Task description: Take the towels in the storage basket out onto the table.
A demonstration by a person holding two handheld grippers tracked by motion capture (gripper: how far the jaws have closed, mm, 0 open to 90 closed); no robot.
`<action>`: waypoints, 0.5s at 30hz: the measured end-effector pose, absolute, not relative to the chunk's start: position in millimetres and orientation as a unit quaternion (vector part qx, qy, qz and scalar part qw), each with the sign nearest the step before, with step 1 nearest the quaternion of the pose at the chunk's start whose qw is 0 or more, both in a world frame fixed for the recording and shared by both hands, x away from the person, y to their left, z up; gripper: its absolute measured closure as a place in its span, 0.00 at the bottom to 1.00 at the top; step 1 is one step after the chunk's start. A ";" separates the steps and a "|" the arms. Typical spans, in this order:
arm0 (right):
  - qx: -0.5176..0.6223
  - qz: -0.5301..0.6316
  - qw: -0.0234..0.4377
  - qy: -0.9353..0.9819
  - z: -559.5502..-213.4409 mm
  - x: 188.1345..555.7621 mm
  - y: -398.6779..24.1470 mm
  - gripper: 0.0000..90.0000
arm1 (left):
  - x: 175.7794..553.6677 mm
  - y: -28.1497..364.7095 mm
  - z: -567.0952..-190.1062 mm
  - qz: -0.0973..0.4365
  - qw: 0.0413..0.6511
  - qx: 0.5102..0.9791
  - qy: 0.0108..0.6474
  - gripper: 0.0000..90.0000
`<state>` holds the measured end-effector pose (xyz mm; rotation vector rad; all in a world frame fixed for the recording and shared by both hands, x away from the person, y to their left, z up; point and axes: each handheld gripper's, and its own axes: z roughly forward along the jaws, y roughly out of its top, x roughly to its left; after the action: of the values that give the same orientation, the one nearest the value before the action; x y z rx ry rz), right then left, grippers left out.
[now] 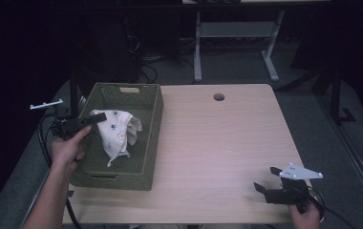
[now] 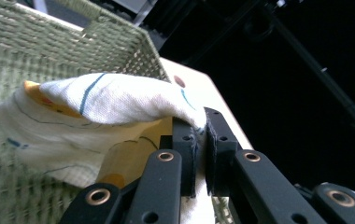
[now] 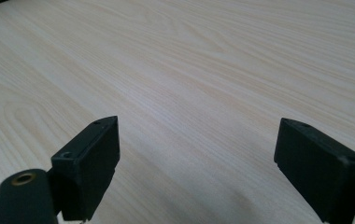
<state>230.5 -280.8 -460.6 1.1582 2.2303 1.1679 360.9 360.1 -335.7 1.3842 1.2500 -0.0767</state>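
A white patterned cloth [image 1: 116,132] hangs over the inside of a green woven basket [image 1: 151,119] at the table's left. My left gripper [image 1: 97,116] is shut on the cloth's upper edge and holds it lifted above the basket floor. In the left gripper view the cloth [image 2: 96,112] drapes to the left of my left gripper [image 2: 200,135], with a fold pinched between the two black pads. My right gripper [image 1: 267,179] rests open near the table's front right corner. In its own view my right gripper [image 3: 199,158] has bare wood between its wide-set jaws.
The light wooden table [image 1: 218,143] has a round cable hole [image 1: 218,97] near its far edge. A second table's legs [image 1: 197,47] stand beyond it on the dark floor. The basket takes up the table's left side.
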 end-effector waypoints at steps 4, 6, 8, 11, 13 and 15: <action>0.408 0.413 0.185 0.793 -461.6 231.3 -280.5 0.16 | 361.3 360.0 -333.2 -0.037 0.601 0.592 0.536 0.94; 0.409 0.411 0.183 0.794 -461.7 231.1 -280.3 0.16 | 361.1 358.8 -332.3 -0.037 0.601 0.592 0.536 0.94; 0.410 0.413 0.183 0.792 -461.5 231.1 -280.7 0.16 | 361.2 357.6 -331.9 -0.041 0.604 0.591 0.533 0.94; 0.412 0.413 0.184 0.791 -461.4 230.7 -280.9 0.16 | 361.5 357.1 -330.2 -0.043 0.609 0.587 0.531 0.94; 0.413 0.411 0.184 0.791 -461.9 230.8 -280.9 0.16 | 361.4 357.3 -328.5 -0.046 0.617 0.580 0.530 0.94; 0.415 0.411 0.185 0.790 -461.6 230.6 -281.1 0.16 | 361.8 357.0 -328.0 -0.053 0.626 0.570 0.529 0.94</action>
<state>230.6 -281.1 -461.6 1.1689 2.2261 1.1593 361.8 357.0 -328.0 1.3080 1.2136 -0.1219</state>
